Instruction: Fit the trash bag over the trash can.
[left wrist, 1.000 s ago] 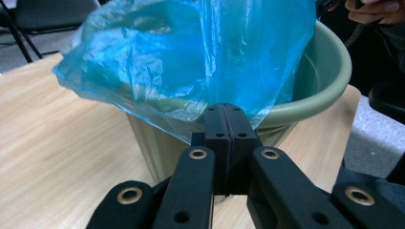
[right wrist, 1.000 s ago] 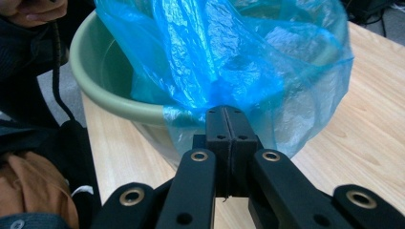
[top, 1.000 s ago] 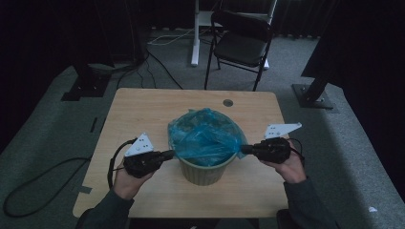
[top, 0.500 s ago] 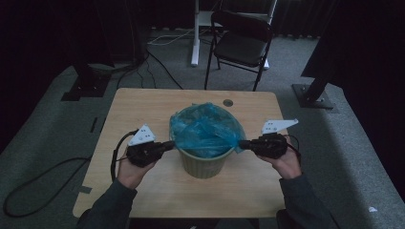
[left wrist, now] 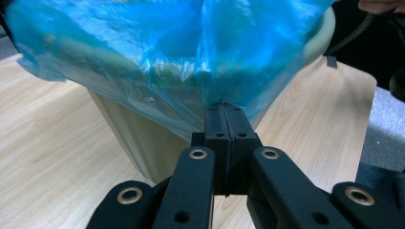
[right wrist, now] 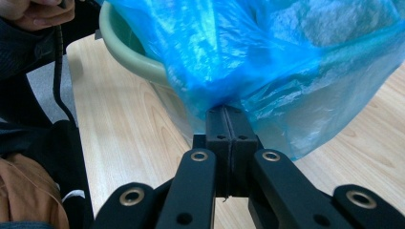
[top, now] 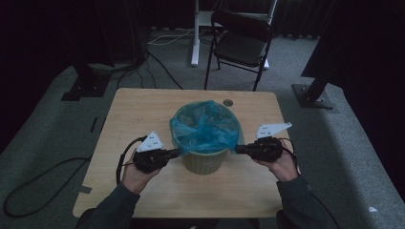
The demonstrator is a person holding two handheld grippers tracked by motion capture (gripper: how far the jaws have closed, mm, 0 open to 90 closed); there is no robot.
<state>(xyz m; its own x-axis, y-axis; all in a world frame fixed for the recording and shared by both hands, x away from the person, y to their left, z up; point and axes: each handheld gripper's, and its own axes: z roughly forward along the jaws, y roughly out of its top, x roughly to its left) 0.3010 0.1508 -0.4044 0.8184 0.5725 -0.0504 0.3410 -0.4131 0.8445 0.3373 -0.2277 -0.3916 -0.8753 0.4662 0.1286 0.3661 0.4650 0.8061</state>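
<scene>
A pale green bin [top: 203,160] stands near the middle of the wooden table [top: 143,114], and a blue plastic bag [top: 205,126] lies over its mouth and hangs down outside its rim. The left gripper [top: 175,152] is at about 9 o'clock of the bin and the right gripper [top: 237,149] at about 3 o'clock, each one held by a hand at the near edge. In the left gripper view the two black jaws stand pressed together with a fold of the bag's hem [left wrist: 210,95] pinched between them, just beside the wall of the bin; in the right gripper view the jaws are closed in the same way on the hem [right wrist: 224,98] of the other side. So both sides of the bag are gripped. I judge that the work is the fitting of the bag on the bin, and that it is about halfway: the film already covers the rim, but it is loose and wrinkled, and in the middle it bulges up instead of sinking into the bin. What seems left is to pull the hem down evenly and let go. A small round object [top: 228,102] lies on the table at about 1 o'clock of the bin.
</scene>
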